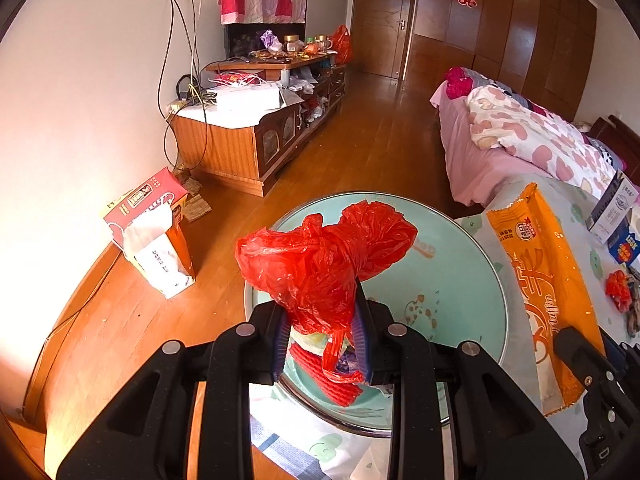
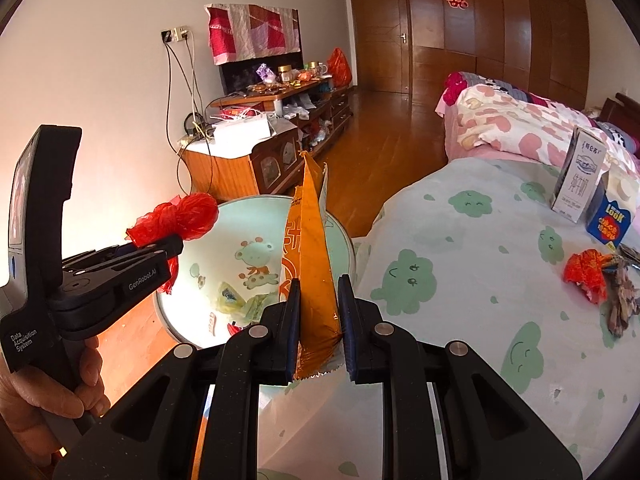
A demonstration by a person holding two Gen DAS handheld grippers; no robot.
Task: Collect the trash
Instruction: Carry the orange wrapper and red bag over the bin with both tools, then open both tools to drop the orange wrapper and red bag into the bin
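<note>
Above the round basin [image 1: 460, 264], left gripper [image 1: 320, 320] clamps red bag [image 1: 320, 256] (knotted); right gripper [image 2: 318, 316] pinches orange wrapper [image 2: 312, 248].

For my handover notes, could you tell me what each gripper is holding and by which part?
The left gripper pinches the red plastic bag at its lower, gathered part. The right gripper clamps the orange snack wrapper near its crimped bottom end.

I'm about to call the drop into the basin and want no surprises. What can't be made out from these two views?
- Left wrist view: the basin floor nearest the camera, hidden by the red bag in the left gripper.
- Right wrist view: the basin middle, hidden by the orange wrapper in the right gripper.
- Both views: the far crumpled red scrap on the cloth, too small to identify.
- Left wrist view: the milk carton, cut off by the right edge.
</note>
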